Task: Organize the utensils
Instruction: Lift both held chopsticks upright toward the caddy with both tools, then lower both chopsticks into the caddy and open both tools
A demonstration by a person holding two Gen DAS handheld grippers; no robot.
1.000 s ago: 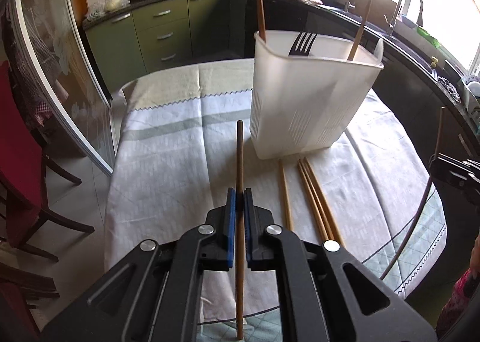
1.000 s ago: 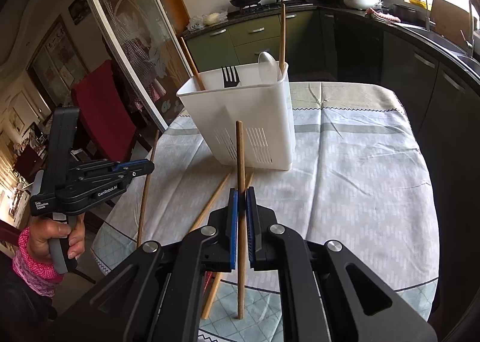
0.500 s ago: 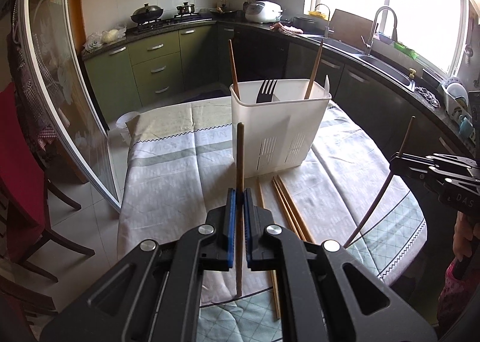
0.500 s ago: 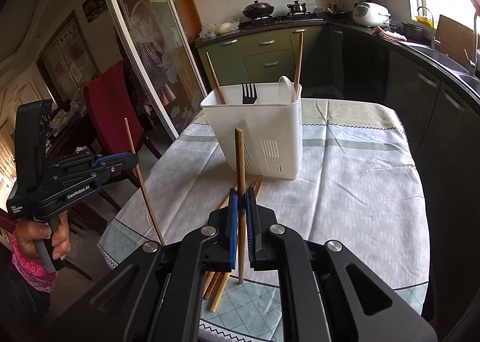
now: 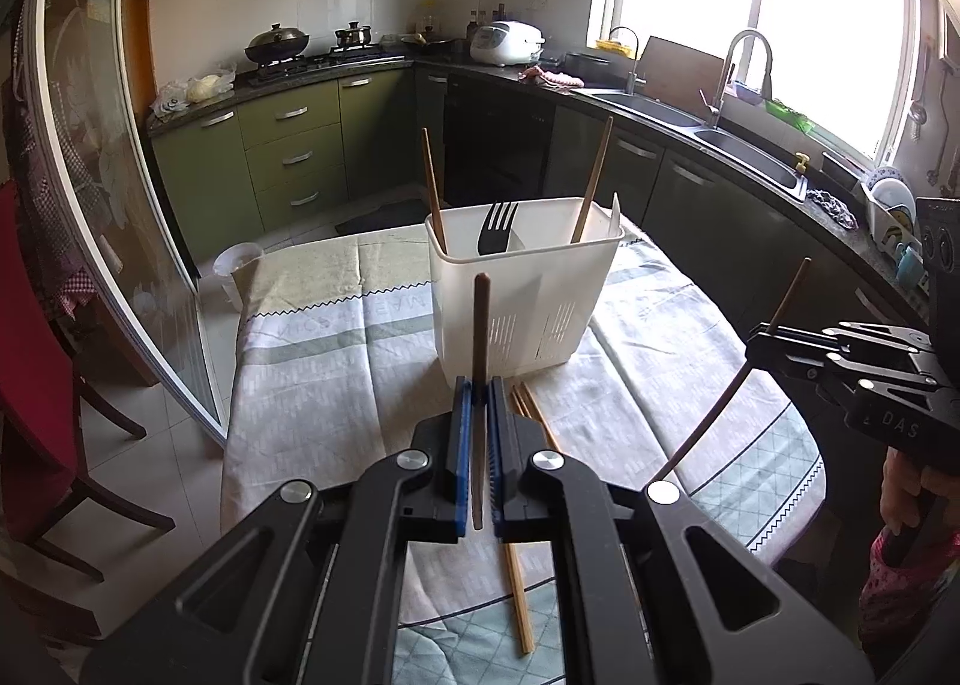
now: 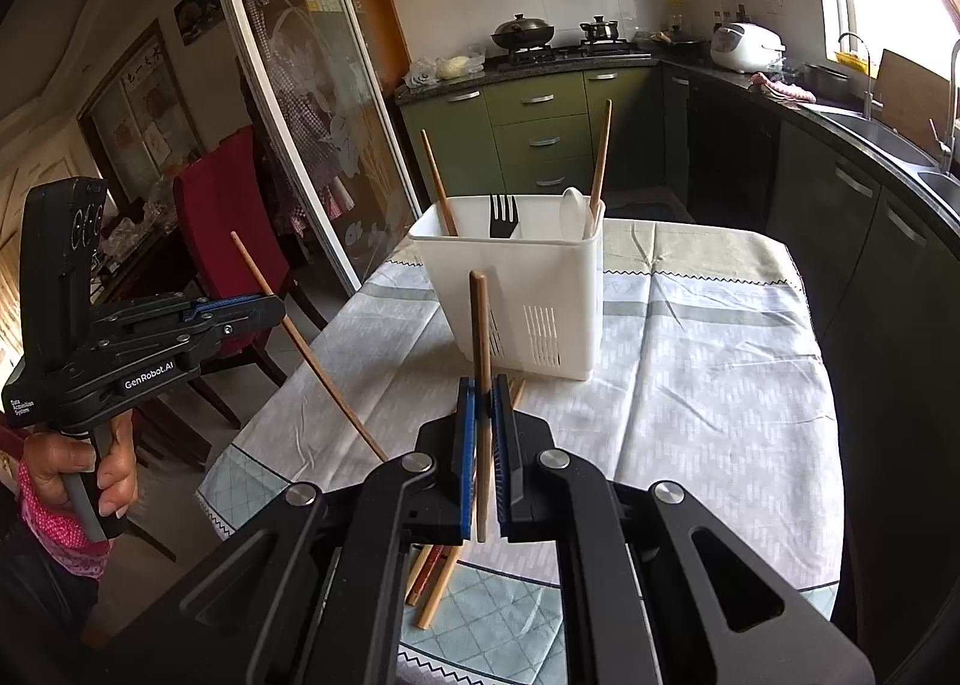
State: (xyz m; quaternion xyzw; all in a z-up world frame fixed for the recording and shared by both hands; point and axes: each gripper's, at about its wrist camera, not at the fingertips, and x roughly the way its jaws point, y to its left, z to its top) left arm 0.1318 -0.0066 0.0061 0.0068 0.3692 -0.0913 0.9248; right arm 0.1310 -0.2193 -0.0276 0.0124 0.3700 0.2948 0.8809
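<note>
Chopsticks, one pinched in each closed gripper, left and right, have risen off the tablecloth; white holder at twelve o'clock sits farther off, so dropping in comes next.

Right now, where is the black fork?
The black fork stands tines-up in the middle of the white caddy on the table, between two upright chopsticks; the right wrist view shows a white spoon just to its right.
</note>
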